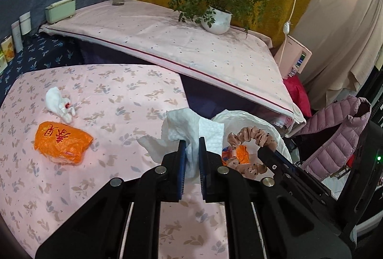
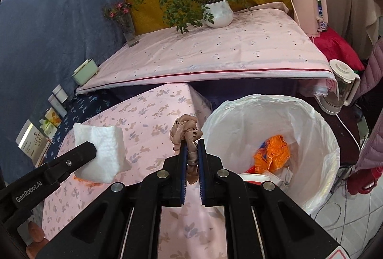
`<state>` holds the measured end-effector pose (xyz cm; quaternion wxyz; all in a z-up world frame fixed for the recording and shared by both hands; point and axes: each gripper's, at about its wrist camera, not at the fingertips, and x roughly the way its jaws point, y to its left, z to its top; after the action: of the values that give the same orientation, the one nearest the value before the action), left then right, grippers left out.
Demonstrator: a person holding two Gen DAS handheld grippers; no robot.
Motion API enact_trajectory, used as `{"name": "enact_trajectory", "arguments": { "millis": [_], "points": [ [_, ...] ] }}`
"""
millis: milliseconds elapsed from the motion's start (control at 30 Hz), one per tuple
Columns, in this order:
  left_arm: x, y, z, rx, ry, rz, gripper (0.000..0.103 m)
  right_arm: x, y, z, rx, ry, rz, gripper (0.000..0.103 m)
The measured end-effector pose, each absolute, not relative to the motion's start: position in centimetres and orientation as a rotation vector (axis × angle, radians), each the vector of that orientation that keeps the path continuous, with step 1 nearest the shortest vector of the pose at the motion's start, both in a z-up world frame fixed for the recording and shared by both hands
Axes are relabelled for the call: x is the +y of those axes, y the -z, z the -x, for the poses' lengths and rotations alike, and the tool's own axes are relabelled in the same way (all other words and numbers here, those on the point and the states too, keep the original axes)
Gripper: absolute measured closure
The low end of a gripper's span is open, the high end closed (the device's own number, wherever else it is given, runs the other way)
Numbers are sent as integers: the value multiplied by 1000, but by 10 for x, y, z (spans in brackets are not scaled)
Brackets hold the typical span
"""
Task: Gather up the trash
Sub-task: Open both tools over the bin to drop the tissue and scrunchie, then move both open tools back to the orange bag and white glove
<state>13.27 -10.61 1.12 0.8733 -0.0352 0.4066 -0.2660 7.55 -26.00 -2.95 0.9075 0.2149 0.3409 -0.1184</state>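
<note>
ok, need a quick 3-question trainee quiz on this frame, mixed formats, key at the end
1. True or false: the left gripper is shut on a white paper towel.
2. What does the right gripper hold? A) an orange wrapper B) a scrunchie C) a crumpled tissue
3. Fill in: the lined trash bin already holds an ______ wrapper.

Key: 1 true. 2 B, the scrunchie. 3 orange. Still on the table: another orange wrapper and a crumpled tissue.

tablecloth [image 1: 100,91]: pink, leaf print
paper towel [image 1: 191,129]: white
scrunchie [image 2: 188,136]: tan, dark dots
wrapper [image 1: 61,141]: orange, red characters
bin liner [image 2: 318,129]: white
gripper pads [image 2: 183,163]: blue
</note>
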Motion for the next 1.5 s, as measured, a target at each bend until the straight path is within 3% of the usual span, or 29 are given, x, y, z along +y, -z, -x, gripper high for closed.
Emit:
{"name": "enact_trajectory", "arguments": {
  "millis": [667,733,800,1100,1267,1367,1500],
  "points": [
    [-215,-3,-120,872,724,-23,92,-339,44,-33,682,396,-535,94],
    [-219,-2,-122,881,719,-17,83,-343,46,-31,682,403,-542,94],
    [-217,-1,-123,884,709,-5,68,-347,48,-29,683,406,-548,94],
    [-210,5,-126,891,673,-9,64,-347,54,-35,695,402,-550,93],
    [-204,6,-128,891,651,-2,57,-342,53,-39,695,398,-543,85],
    [-199,7,-129,892,633,6,52,-340,52,-39,687,408,-541,70],
    [-190,9,-131,900,613,25,48,-337,51,-39,688,406,-540,68]
  ]
}}
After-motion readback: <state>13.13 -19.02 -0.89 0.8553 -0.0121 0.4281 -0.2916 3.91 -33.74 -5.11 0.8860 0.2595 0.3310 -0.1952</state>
